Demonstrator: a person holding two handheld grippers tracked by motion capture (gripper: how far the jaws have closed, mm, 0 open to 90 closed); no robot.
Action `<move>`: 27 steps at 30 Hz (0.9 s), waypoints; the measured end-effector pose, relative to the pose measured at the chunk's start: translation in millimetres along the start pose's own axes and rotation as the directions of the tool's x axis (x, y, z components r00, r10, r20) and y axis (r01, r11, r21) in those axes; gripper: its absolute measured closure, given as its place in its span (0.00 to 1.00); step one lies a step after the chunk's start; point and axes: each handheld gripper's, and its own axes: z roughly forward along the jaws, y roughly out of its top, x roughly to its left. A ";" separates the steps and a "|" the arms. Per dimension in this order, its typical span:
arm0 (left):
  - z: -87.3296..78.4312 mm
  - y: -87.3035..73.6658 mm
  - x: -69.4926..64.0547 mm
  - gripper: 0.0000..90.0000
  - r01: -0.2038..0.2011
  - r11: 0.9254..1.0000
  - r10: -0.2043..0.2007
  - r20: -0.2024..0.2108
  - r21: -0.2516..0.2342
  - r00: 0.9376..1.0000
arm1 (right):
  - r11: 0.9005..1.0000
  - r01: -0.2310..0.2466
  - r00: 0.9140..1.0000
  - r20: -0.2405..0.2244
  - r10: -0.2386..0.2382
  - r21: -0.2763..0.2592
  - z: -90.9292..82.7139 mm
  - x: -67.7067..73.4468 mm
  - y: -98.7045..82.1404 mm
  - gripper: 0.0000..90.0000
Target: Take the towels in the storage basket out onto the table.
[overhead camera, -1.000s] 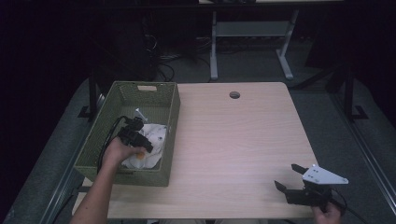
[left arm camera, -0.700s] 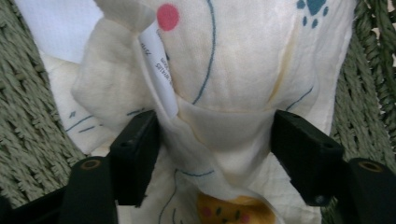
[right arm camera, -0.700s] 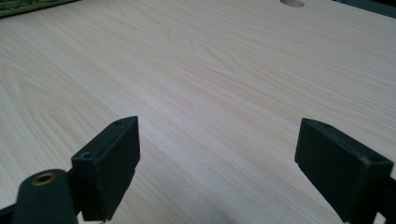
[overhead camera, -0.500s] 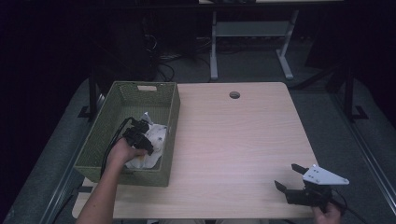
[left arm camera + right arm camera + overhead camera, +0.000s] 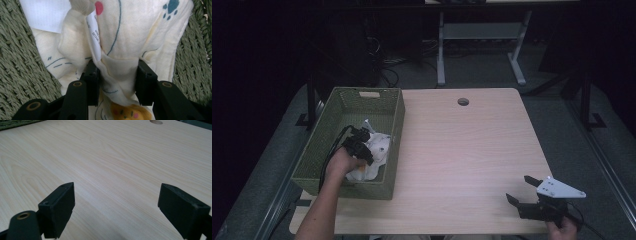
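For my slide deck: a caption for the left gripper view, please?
Left gripper pinching a fold of cream printed cloth inside the green woven basket.

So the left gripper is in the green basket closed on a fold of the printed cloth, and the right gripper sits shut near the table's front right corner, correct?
Not quite: the right gripper is open, not shut. The right gripper view shows its two jaws standing wide apart over bare table. The rest holds: the left gripper is in the green basket, closed on a fold of the printed cloth.

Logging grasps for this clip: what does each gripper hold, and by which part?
Left gripper pinches a bunched fold of the cloth beside its tag, inside the basket. Right gripper holds nothing.
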 end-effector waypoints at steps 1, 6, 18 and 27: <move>0.0 0.0 0.0 0.70 0.000 1.000 0.000 0.000 0.000 1.000 | 1.000 0.000 1.000 0.000 0.000 0.000 0.0 0.0 0.0 0.15; -0.8 -1.2 2.5 0.75 -0.003 1.000 0.003 0.003 -0.008 1.000 | 1.000 -0.004 1.000 -0.002 0.004 0.006 1.5 1.3 0.3 0.15; -17.5 -6.0 7.2 0.82 -0.007 0.998 0.008 0.024 -0.055 1.000 | 1.000 0.013 1.000 -0.005 -0.013 0.015 3.9 1.1 0.2 0.15; -48.6 -25.9 14.9 0.82 0.035 0.975 -0.017 0.086 -0.218 0.996 | 1.000 0.012 1.000 0.004 -0.012 0.014 3.7 1.2 0.0 0.15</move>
